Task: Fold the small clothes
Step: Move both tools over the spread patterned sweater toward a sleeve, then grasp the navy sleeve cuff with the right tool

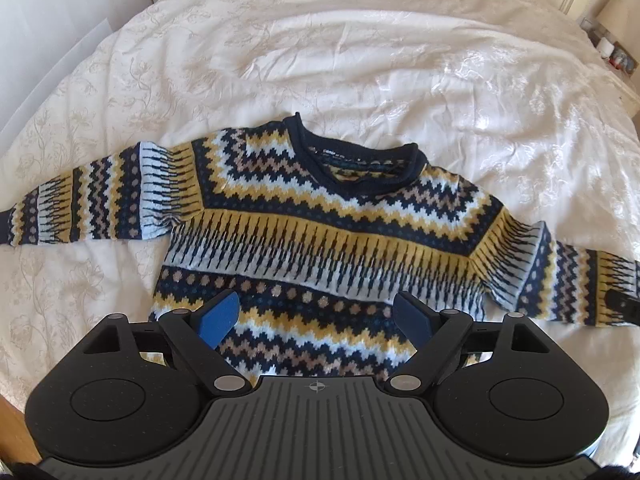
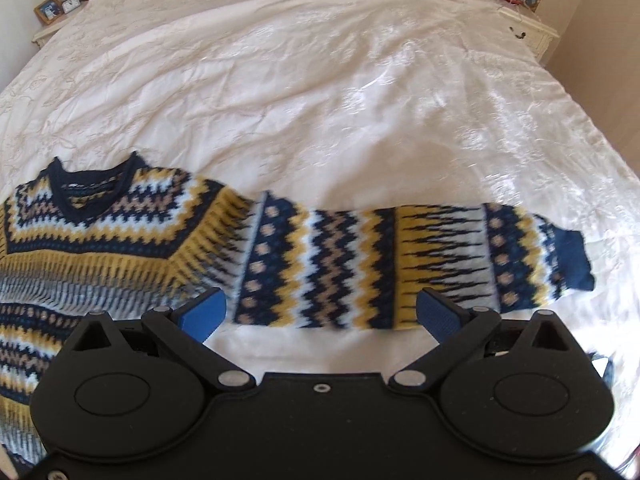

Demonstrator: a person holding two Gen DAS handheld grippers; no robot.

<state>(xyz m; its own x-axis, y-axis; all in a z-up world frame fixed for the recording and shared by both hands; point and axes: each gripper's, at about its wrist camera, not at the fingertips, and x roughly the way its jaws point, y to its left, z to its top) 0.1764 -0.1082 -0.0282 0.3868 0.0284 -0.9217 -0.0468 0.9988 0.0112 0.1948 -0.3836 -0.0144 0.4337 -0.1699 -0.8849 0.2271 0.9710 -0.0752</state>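
White, softly crumpled bedding with a faint floral print (image 1: 360, 60) covers the bed and fills both views, with cream bedside tables (image 2: 532, 32) at the far corners carrying small framed photographs (image 2: 49, 10) and a few jars too small to make out.

Spread flat on that cover lies a knitted sweater in navy, mustard yellow, pale blue and beige zigzag bands (image 1: 320, 216), front up, its dark navy rolled collar (image 1: 360, 160) pointing away from the cameras and both sleeves stretched out to the sides.

In the left wrist view, the left gripper (image 1: 318, 314) hangs just above the lower body of the sweater, its blue-padded fingers (image 1: 218, 318) spread wide with nothing between them but the knit pattern below (whether the pads touch the fabric cannot be told). The collar sits straight ahead of this claw, one sleeve running off to its left and the other to its right, where a dark object at the frame edge overlaps the cuff.

In the right wrist view, the right gripper (image 2: 322, 312) is likewise released, fingers (image 2: 438, 314) wide apart and empty. Just ahead of it, spanning the gap between the fingers, lies the outstretched sleeve (image 2: 380, 264), the lower edge near the fingertips; the navy cuff (image 2: 570, 260) is ahead and to the right, the sweater's body ahead and to the left.
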